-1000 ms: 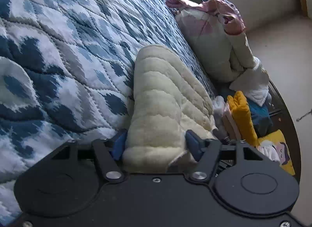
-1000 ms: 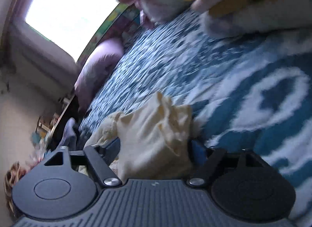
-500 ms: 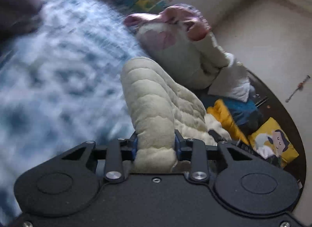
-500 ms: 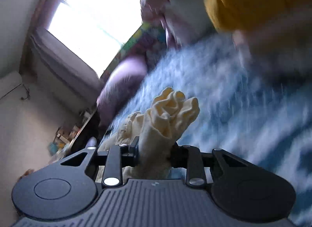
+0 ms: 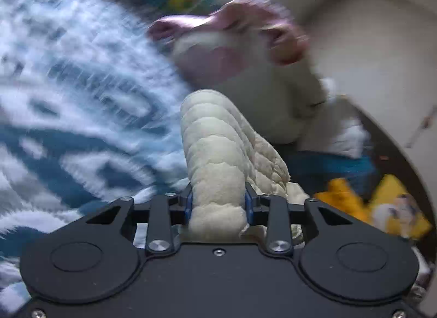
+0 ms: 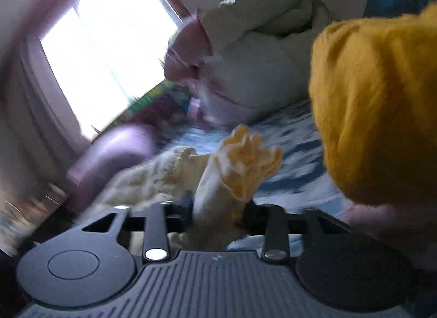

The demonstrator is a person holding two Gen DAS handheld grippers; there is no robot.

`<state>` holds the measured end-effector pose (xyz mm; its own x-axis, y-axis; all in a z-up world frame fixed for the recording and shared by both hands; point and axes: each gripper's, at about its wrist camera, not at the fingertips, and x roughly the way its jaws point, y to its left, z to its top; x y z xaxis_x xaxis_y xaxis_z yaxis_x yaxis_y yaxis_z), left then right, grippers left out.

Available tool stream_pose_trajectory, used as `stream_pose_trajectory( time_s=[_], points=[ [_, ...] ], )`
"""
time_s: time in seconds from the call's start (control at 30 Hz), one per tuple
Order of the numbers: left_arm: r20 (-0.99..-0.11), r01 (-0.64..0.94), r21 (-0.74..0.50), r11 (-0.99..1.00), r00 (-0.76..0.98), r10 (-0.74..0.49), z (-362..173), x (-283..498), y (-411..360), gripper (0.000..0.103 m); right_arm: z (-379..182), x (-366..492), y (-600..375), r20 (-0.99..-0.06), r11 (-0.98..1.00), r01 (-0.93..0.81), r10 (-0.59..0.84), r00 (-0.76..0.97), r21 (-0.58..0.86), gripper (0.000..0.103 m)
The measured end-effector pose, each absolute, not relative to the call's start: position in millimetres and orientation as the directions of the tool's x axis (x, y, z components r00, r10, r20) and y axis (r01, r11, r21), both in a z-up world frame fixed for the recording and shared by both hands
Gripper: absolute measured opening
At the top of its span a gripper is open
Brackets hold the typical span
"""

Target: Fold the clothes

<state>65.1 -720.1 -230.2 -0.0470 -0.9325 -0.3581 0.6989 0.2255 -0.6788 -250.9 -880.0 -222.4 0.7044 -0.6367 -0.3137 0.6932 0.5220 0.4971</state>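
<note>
A cream quilted garment (image 5: 218, 159) rises from between the fingers of my left gripper (image 5: 218, 204), which is shut on a thick fold of it above the blue-and-white quilt (image 5: 76, 115). In the right wrist view my right gripper (image 6: 217, 212) is shut on a bunched end of the same cream garment (image 6: 240, 167); the rest of the cloth trails down to the left. Both pinched ends are lifted off the bed.
A pile of clothes lies at the bed's edge: a white and pink padded jacket (image 5: 240, 66), a mustard-yellow garment (image 6: 377, 105) close to my right gripper, blue fabric (image 5: 327, 167). A purple pillow (image 6: 114, 151) sits by the window (image 6: 109, 44). Pale floor (image 5: 382, 58) lies beyond.
Both grippers closed from open onto the cream garment and lifted it off the quilt. The views have swung toward the clothes pile and window, with motion blur.
</note>
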Motion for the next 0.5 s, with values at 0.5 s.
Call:
stream_pose_trajectory(
  time_s=[0.5],
  points=[
    [-0.472, 0.888, -0.35, 0.297, 0.107, -0.875, -221, 9, -732, 0.04, -219, -212, -859, -0.406, 0.636, 0.725, -0.608, 0.682, 0.264, 0.058]
  ],
)
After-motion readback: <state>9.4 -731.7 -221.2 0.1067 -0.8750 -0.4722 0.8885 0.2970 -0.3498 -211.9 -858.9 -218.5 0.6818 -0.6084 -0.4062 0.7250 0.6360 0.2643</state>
